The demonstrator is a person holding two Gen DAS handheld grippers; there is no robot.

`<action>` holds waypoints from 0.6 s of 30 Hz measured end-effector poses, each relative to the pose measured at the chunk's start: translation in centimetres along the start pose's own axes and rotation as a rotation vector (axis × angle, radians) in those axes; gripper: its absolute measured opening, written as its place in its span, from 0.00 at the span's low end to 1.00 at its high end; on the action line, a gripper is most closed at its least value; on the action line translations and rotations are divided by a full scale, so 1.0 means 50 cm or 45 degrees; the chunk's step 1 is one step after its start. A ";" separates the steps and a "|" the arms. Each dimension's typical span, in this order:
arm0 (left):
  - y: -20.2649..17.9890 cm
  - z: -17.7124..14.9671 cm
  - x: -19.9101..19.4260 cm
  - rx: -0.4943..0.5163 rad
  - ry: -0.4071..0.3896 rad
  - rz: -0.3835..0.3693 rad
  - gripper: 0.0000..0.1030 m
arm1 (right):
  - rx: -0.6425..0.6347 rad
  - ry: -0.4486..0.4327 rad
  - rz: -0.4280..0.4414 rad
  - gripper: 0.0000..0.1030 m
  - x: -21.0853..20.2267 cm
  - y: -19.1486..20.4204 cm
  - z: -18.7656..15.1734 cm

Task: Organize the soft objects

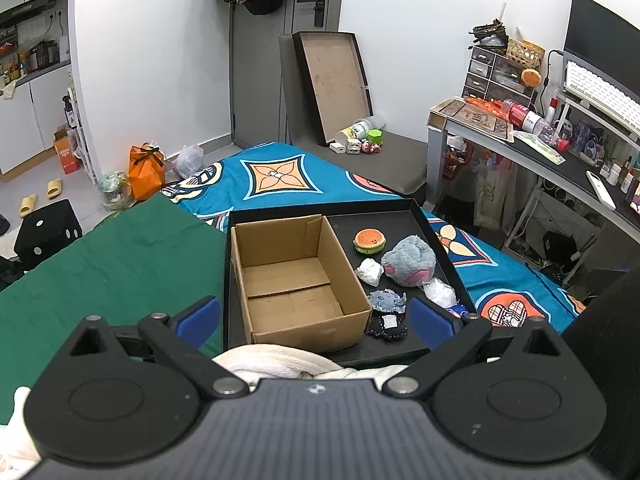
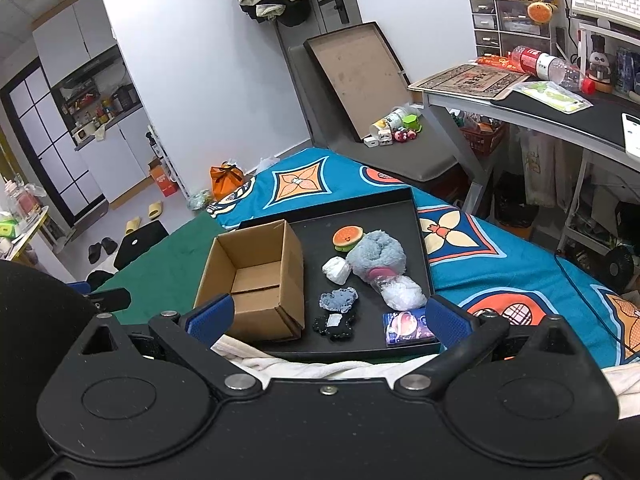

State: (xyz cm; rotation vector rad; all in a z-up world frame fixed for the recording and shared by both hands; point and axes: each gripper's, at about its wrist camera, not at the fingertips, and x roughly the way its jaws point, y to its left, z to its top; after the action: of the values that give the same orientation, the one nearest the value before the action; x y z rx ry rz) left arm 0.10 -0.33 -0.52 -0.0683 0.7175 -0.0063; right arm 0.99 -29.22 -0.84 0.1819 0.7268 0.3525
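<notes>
Nothing is sorted yet: the cardboard box [image 1: 294, 280] sits empty, soft toys [image 1: 408, 256] beside it; both tongs [image 1: 316, 320] [image 2: 328, 320] gape wide, holding nothing.

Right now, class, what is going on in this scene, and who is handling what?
A person holds two grippers above a black tray on a bed. Both the left gripper and the right gripper are open and hold nothing. On the tray a cardboard box stands empty. Beside it lie the soft things, none yet boxed: a burger toy, a grey-blue plush, a white wad, a clear plastic bag, two small fabric pieces and a blue packet.
</notes>
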 end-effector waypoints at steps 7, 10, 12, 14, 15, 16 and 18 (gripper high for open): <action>0.002 -0.002 0.001 0.001 0.000 0.001 0.97 | 0.010 0.002 -0.002 1.00 -0.001 -0.004 0.001; 0.001 -0.001 0.000 0.003 -0.001 0.000 0.97 | 0.010 0.001 -0.001 1.00 -0.001 -0.004 0.001; 0.001 0.000 0.000 0.000 0.001 -0.001 0.97 | 0.011 0.002 -0.001 1.00 0.000 -0.005 0.001; 0.000 0.000 0.000 0.002 -0.001 0.001 0.97 | 0.011 0.001 0.000 1.00 0.000 -0.006 0.001; 0.001 0.001 0.000 0.002 0.000 0.001 0.97 | 0.011 0.002 -0.001 1.00 0.000 -0.004 0.000; 0.001 0.001 0.000 0.001 0.001 0.000 0.97 | 0.012 0.003 -0.003 1.00 0.000 -0.005 0.000; 0.001 -0.001 0.000 0.004 -0.001 -0.001 0.97 | 0.015 0.002 -0.006 1.00 -0.001 -0.004 -0.002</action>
State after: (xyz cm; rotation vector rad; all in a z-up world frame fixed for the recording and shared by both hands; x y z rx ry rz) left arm 0.07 -0.27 -0.55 -0.0655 0.7170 -0.0082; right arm 0.94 -29.45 -0.94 0.1910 0.7307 0.3444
